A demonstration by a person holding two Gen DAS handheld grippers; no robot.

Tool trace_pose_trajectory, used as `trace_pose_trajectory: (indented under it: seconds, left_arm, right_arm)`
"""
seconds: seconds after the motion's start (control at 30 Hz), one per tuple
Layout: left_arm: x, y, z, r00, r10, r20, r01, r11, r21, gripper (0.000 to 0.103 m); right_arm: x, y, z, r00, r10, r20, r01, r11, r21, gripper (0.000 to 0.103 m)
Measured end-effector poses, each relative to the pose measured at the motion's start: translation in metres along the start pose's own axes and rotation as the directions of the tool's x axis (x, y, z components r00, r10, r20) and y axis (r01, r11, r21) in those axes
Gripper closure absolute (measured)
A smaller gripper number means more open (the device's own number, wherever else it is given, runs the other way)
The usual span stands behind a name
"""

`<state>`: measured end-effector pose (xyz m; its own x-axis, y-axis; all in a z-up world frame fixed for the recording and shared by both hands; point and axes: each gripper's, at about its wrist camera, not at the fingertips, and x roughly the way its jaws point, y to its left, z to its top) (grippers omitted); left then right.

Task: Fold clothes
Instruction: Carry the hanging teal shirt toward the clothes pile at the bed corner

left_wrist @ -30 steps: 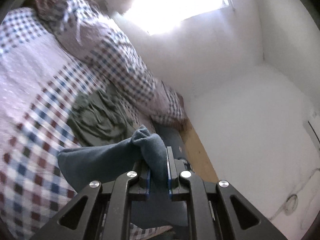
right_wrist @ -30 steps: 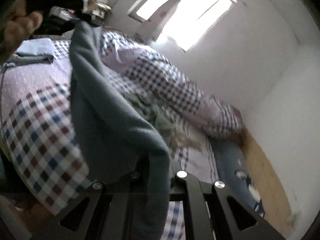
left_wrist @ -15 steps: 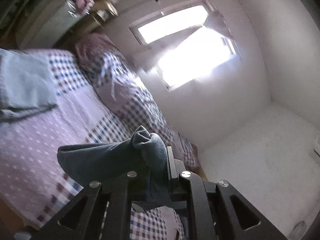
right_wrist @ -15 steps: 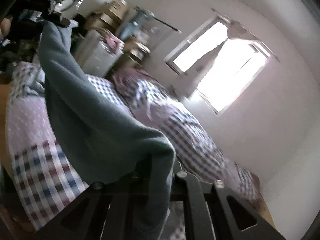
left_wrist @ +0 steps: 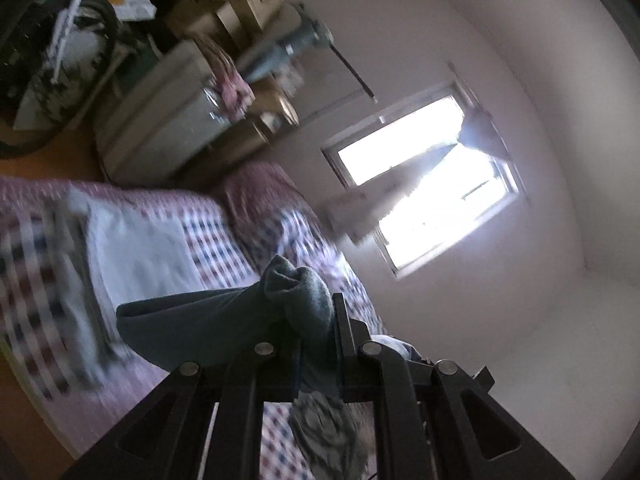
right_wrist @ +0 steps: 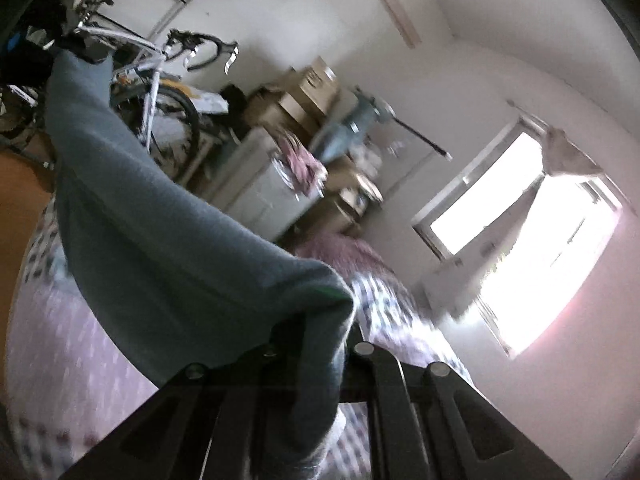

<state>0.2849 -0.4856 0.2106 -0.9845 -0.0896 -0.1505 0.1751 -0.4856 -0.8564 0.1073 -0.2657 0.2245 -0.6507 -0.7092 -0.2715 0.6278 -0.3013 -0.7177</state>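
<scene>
A blue-grey garment (left_wrist: 224, 320) is stretched in the air between both grippers above a bed. My left gripper (left_wrist: 316, 332) is shut on one bunched edge of it, the cloth bulging out over the fingers. In the right wrist view the same blue-grey garment (right_wrist: 160, 224) runs from my right gripper (right_wrist: 324, 336), shut on it, up to the left gripper (right_wrist: 84, 46) at the top left. A pale folded garment (left_wrist: 132, 256) lies on the checked bedspread (left_wrist: 216, 240). An olive crumpled garment (left_wrist: 328, 436) lies below my left gripper.
A checked duvet roll (left_wrist: 288, 216) lies along the wall side of the bed. Beyond the bed stand a pale cabinet (left_wrist: 160, 120), cardboard boxes (left_wrist: 244, 8) and a bicycle (right_wrist: 152, 76). A bright window (left_wrist: 424, 184) is on the far wall.
Both views have swung from the far end of the bed toward the cabinet, boxes and bicycle. The garment stays gripped and stretched between the grippers. The folded pale garment has come into the left view.
</scene>
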Motion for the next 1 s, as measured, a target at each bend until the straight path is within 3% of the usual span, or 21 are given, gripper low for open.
trace_pose_trajectory:
  seconds: [0.13, 0.37, 0.5, 0.57, 0.67, 0.77, 0.87, 1.0]
  left_arm:
    - [0.008, 0.022, 0.045, 0.994, 0.046, 0.095, -0.048, 0.998, 0.027, 0.092]
    - [0.022, 0.050, 0.098, 0.967, 0.079, 0.242, -0.108, 0.988, 0.111, 0.092]
    - [0.032, 0.068, 0.100, 0.951, 0.060, 0.305, -0.123, 0.974, 0.191, 0.092]
    - [0.048, 0.085, 0.089, 0.955, 0.078, 0.288, -0.142, 0.968, 0.208, 0.092]
    - [0.081, 0.126, 0.057, 0.961, 0.156, 0.227, -0.204, 0.957, 0.206, 0.092]
    - [0.096, 0.156, 0.020, 0.964, 0.206, 0.167, -0.235, 0.956, 0.178, 0.092]
    - [0.100, 0.181, -0.019, 0.967, 0.232, 0.109, -0.246, 0.959, 0.141, 0.092]
    - [0.092, 0.190, -0.050, 0.968, 0.236, 0.078, -0.244, 0.965, 0.099, 0.092]
  right_arm:
    - [0.084, 0.010, 0.047, 0.996, 0.056, 0.065, -0.055, 0.998, -0.005, 0.098]
    - [0.210, 0.040, 0.126, 0.985, 0.040, 0.166, -0.027, 0.997, -0.079, 0.098]
    - [0.257, 0.052, 0.152, 0.972, -0.010, 0.234, 0.027, 0.997, -0.069, 0.098]
    - [0.281, 0.063, 0.155, 0.969, -0.031, 0.246, 0.041, 0.998, -0.038, 0.097]
    - [0.317, 0.085, 0.134, 0.982, -0.008, 0.191, 0.013, 1.000, -0.027, 0.097]
    - [0.357, 0.121, 0.089, 0.995, 0.071, 0.063, -0.066, 0.994, -0.084, 0.097]
    - [0.360, 0.140, 0.052, 0.989, 0.145, 0.007, -0.142, 0.980, -0.142, 0.097]
    - [0.346, 0.140, 0.026, 0.980, 0.198, 0.007, -0.194, 0.965, -0.177, 0.097]
